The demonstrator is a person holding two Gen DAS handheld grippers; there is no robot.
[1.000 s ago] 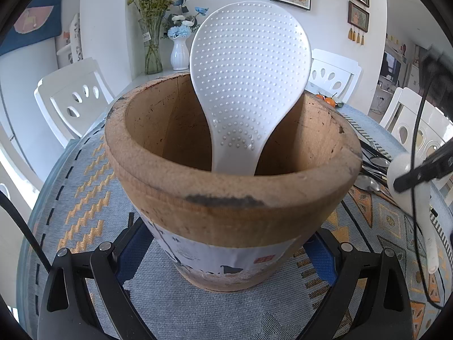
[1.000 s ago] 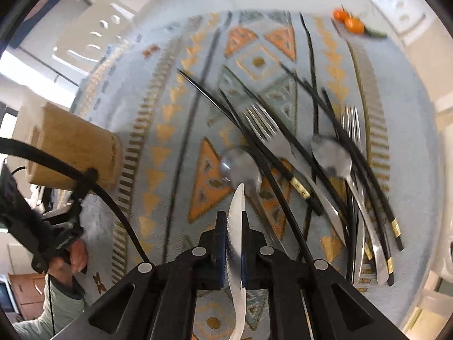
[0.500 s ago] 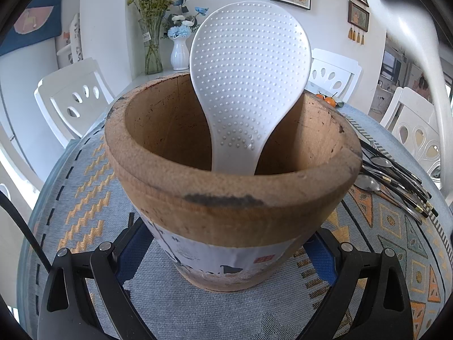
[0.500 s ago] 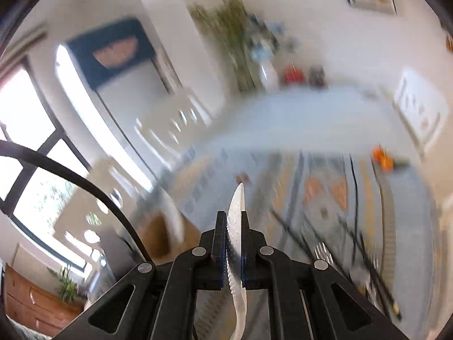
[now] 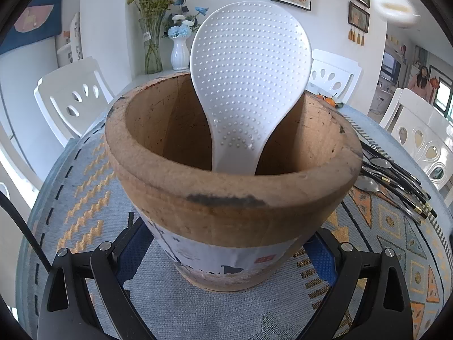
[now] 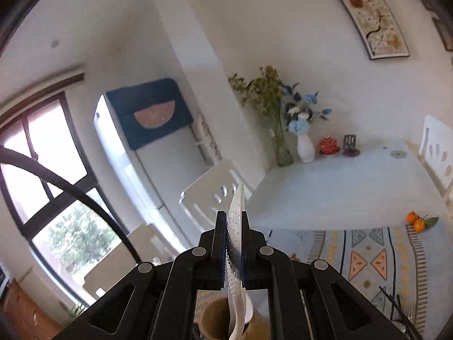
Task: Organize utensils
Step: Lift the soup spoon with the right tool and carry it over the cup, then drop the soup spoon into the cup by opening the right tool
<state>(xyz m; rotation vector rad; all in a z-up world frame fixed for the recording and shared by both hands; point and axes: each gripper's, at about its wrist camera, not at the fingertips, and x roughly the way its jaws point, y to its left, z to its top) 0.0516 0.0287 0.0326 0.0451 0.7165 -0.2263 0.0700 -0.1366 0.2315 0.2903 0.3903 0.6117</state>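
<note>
Paddle count is standing at two: a paddle (image 5: 249, 85) in the pot (image 5: 232, 198) between the left gripper's (image 5: 226, 257) fingers, a second paddle (image 6: 236, 206) sitting in the right gripper (image 6: 232, 226). Pots: one. Vases showing far ahead: two, glass vase (image 5: 153, 45) and white vase (image 5: 180, 53). Oranges (image 5: 328, 100) lying ahead-right: two. Cutlery (image 5: 396, 178) overlapping at right, uncountable.

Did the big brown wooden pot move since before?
No. The brown wooden pot sits at the same spot on the patterned tablecloth, the left gripper's fingers on either side as before.
</note>
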